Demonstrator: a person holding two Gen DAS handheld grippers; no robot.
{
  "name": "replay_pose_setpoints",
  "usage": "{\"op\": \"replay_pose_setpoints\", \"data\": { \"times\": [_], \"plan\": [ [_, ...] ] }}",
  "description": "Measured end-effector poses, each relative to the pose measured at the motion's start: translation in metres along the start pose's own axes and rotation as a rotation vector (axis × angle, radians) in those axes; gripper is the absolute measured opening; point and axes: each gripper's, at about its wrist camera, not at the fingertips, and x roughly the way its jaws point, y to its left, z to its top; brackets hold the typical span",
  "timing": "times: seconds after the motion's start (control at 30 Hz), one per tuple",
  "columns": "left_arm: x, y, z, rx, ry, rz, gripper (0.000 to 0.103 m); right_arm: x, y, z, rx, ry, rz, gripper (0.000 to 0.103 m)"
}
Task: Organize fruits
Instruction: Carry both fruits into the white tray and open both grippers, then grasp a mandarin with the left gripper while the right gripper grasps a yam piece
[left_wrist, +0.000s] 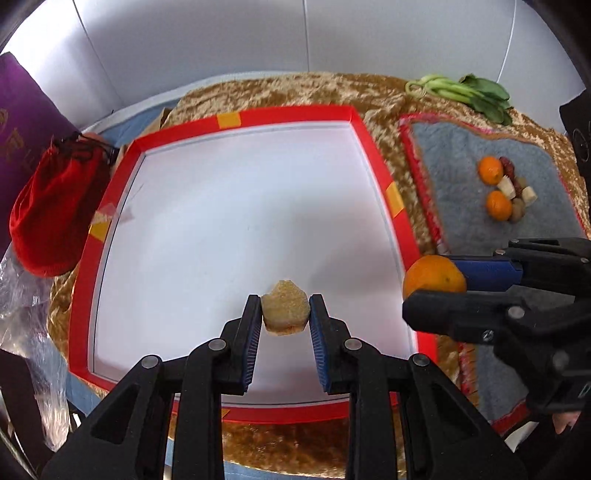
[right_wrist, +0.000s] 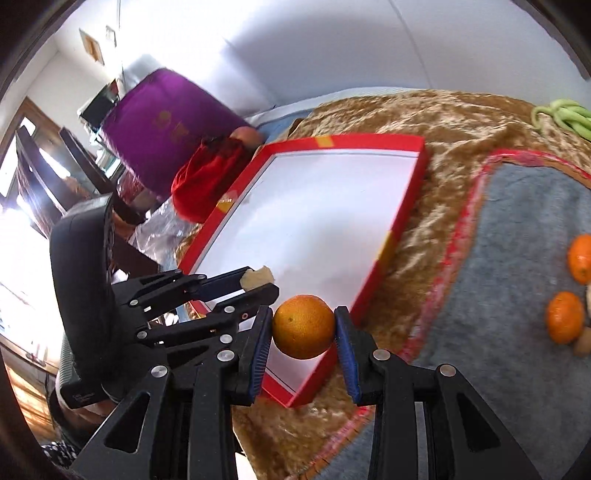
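My left gripper (left_wrist: 285, 308) is shut on a pale banana chunk (left_wrist: 284, 312) and holds it over the near part of the red-rimmed white tray (left_wrist: 373, 136). My right gripper (right_wrist: 304, 326) is shut on an orange (right_wrist: 303, 326) above the tray's near right corner; it shows in the left wrist view (left_wrist: 424, 286) with the orange (left_wrist: 434, 275). The left gripper (right_wrist: 260, 282) and its chunk (right_wrist: 257, 277) show in the right wrist view over the tray (right_wrist: 384, 258). Two small oranges (left_wrist: 490, 170), banana pieces (left_wrist: 506, 187) and brown fruits lie on the grey mat (left_wrist: 454, 177).
A gold cloth (left_wrist: 295, 88) covers the table. Green vegetables (left_wrist: 461, 92) lie at the far right. A red pouch (left_wrist: 55, 210), a purple box (left_wrist: 22, 122) and clear plastic (left_wrist: 26, 314) stand left of the tray.
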Motion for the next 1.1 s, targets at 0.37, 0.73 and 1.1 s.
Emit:
{"op": "replay_pose_setpoints", "data": {
  "times": [0.37, 0.73, 1.1],
  "plan": [
    [0.01, 0.0, 0.005, -0.014, 0.03, 0.031, 0.031, 0.018, 0.009, -0.006, -0.053, 0.028, -0.05, 0.038],
    [-0.028, -0.067, 0.03, 0.143, -0.212, -0.013, 0.056, -0.068, -0.053, 0.002, 0.147, -0.097, -0.105, 0.042],
    [-0.009, -0.168, 0.053, 0.35, -0.18, -0.182, 0.056, -0.17, -0.182, -0.025, 0.539, -0.203, -0.211, 0.042]
  ]
}}
